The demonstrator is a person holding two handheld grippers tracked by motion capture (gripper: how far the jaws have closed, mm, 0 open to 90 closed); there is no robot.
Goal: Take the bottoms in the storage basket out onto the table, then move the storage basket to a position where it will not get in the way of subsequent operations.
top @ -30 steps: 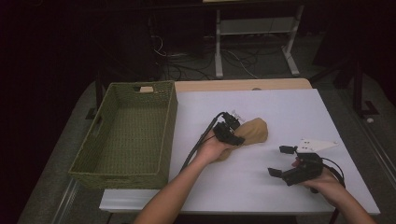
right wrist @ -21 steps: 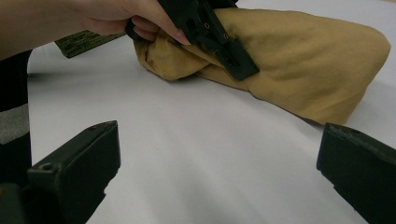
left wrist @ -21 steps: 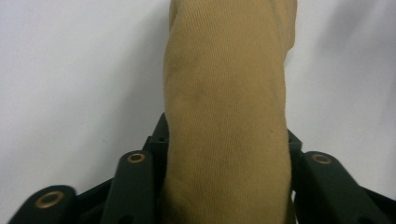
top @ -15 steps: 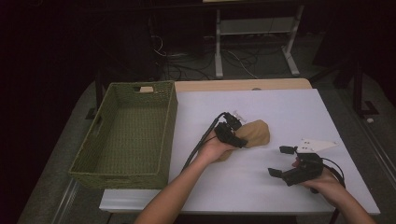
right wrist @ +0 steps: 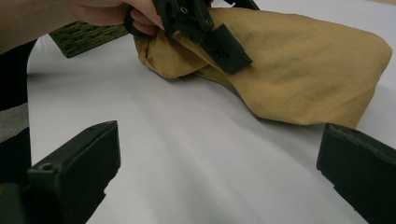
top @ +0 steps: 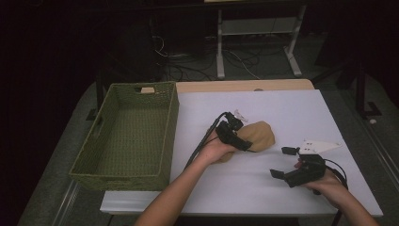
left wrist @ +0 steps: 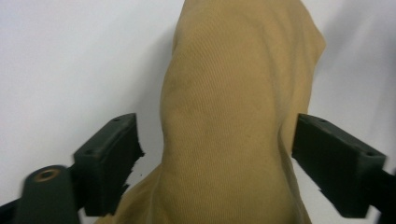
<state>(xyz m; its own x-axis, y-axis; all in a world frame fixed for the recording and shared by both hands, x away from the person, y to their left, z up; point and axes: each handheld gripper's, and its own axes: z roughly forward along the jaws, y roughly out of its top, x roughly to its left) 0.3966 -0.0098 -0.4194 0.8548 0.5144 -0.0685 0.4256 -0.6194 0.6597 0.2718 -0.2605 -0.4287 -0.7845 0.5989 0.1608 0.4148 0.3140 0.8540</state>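
Matt ribbed tan cloth (left wrist: 233, 116), woven green basket (top: 127, 136), smooth white table (top: 291, 108).

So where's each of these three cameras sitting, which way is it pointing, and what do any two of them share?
High view: above the person's side, looking forward and down at the white table; both forearms enter from below.
Left gripper view: on the left gripper, looking along open jaws, just opening, astride the tan cloth.
Right gripper view: on the right gripper, looking low across the table.
Shared: the right gripper view and high view both show the cloth and left gripper.
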